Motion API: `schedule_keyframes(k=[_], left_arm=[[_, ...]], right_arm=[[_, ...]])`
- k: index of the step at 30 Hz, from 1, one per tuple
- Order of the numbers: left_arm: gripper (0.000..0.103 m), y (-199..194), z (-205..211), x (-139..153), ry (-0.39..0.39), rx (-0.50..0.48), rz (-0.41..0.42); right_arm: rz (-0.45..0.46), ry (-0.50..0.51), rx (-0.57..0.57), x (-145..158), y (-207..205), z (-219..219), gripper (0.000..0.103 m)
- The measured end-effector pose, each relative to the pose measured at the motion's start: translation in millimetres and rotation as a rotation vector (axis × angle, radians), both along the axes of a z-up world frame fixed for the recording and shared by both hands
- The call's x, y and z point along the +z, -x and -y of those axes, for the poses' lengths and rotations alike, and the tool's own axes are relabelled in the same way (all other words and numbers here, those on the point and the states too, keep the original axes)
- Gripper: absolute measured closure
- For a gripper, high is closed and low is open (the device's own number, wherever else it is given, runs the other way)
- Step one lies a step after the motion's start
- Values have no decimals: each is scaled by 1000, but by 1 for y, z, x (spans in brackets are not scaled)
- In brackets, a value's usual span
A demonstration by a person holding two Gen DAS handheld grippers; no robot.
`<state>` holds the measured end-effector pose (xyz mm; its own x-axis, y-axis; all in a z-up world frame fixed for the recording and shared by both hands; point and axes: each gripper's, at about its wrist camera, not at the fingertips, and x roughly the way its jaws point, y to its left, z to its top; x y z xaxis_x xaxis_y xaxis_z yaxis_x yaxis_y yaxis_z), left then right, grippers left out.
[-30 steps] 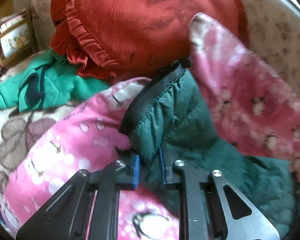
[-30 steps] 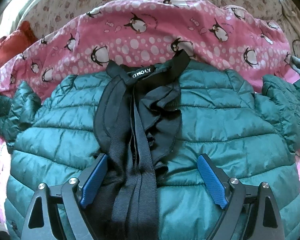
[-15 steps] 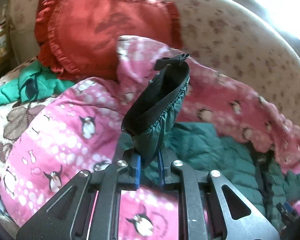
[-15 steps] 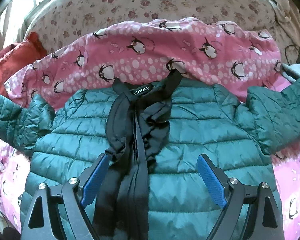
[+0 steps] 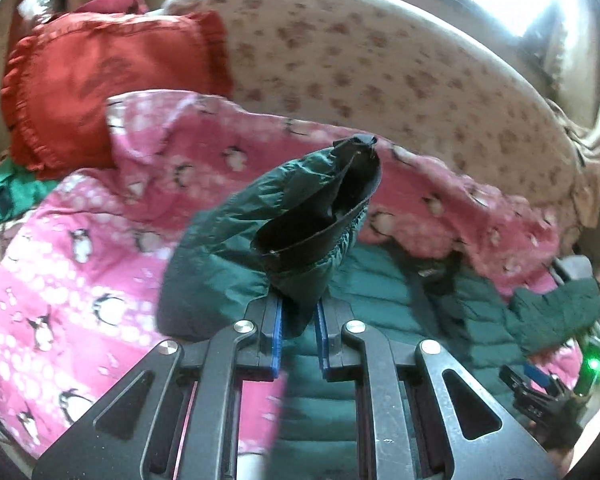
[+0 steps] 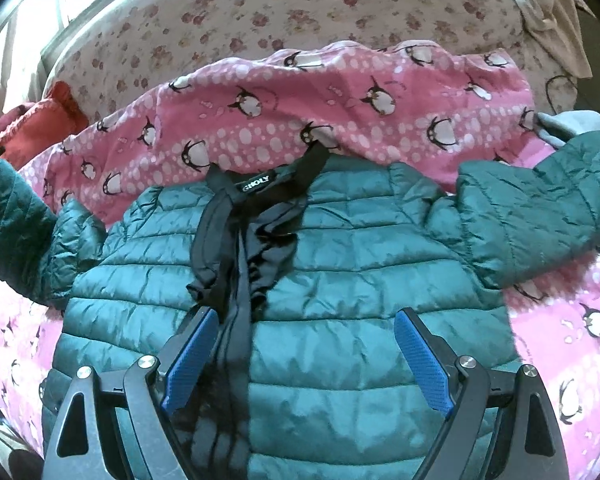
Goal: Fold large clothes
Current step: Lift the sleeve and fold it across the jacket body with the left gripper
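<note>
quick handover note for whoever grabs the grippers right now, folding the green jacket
Left gripper: shut on the sleeve cuff, held up off the blanket.
Right gripper: open, above the jacket front beside the black zipper strip, gripping nothing.
Jacket lies front up on the pink penguin blanket, other sleeve spread out to the side.
Done: jacket laid flat, one cuff picked up.
Left: probably bring that sleeve across the body, fold the other sleeve in, then fold the body.

Glossy quilted jacket (image 6: 340,280) on matt cotton-like penguin blanket (image 6: 300,120); gripper pads (image 6: 188,364) are ribbed blue rubber
</note>
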<state>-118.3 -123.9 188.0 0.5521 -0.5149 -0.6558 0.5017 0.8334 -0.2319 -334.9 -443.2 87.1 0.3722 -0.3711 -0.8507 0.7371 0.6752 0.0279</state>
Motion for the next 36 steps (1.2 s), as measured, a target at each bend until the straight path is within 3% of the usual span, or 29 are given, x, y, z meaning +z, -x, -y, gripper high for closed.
schedule_keyframes(k=[10, 25, 30, 33, 34, 36], left_arm=[[91, 51, 79, -15, -20, -139, -33], [91, 130, 195, -71, -83, -360, -153], [91, 138, 215, -101, -95, -396, -266], [73, 137, 216, -107, -62, -460, -329], [62, 137, 213, -105, -48, -488, -355], [54, 139, 203, -96, -18, -511, -373]], right_arm=[[12, 2, -42, 8, 28, 16, 15], [34, -17, -100, 11, 71, 39, 15], [45, -36, -127, 10, 85, 46, 15], [57, -48, -139, 10, 91, 49, 15], [64, -54, -142, 10, 93, 50, 15], [86, -72, -153, 12, 97, 51, 15]])
